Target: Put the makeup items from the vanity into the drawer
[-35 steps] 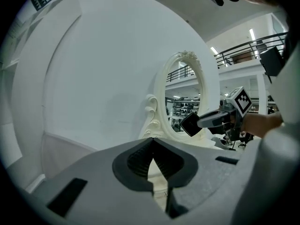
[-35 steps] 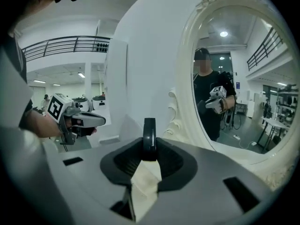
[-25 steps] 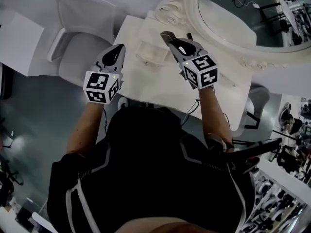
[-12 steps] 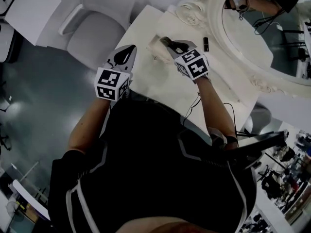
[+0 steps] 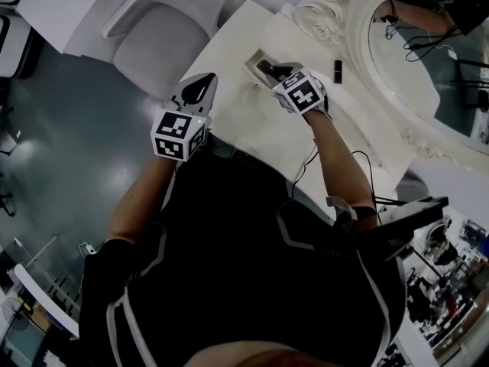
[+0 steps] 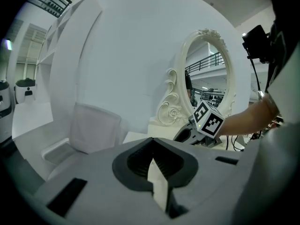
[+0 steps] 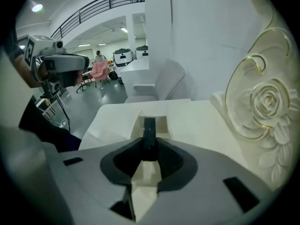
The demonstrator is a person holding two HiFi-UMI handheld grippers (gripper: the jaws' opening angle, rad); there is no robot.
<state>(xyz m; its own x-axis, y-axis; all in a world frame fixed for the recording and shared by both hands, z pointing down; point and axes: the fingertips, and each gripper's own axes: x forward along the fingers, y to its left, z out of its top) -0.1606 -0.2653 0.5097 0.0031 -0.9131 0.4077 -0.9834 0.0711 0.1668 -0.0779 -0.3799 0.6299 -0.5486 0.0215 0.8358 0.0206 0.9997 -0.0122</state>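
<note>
one black tube (image 7: 149, 134) clamped in right gripper (image 7: 149, 148) over drawer (image 7: 161, 125) | left gripper (image 6: 151, 150) closed, empty

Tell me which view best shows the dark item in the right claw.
Right gripper view: the dark item stands close and central, clamped in the right claw. Head view barely shows it past the claw; left gripper view doesn't show it.

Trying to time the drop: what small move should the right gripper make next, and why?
Probably ease the right gripper slightly lower, toward the open drawer: it grips a dark makeup item whose tip lines up with that opening.
</note>
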